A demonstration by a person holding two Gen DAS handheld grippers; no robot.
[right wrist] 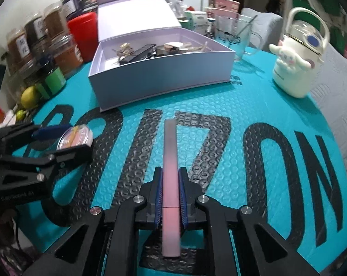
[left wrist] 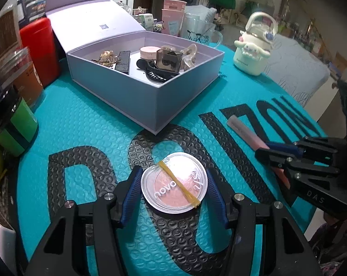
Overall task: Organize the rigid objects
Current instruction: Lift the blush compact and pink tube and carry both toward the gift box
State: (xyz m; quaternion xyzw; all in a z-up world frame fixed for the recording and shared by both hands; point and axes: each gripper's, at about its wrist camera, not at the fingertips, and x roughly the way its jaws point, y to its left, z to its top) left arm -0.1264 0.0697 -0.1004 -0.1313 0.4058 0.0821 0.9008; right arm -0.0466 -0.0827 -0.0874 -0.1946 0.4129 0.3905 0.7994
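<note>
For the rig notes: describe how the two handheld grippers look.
Both the left gripper and right gripper are matte black plastic with open triangular cut-outs, silver round screw heads and blue ribbed pads on the fingers. Each body carries faint lettering. No sleeves or cables show.

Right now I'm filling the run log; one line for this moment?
left gripper: shut on blush compact | right gripper: shut on pink stick | box: open

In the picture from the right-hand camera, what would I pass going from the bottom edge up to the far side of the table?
Right gripper shut on the pink stick → bare teal mat → open lilac box of small items → pink cups behind it.
</note>
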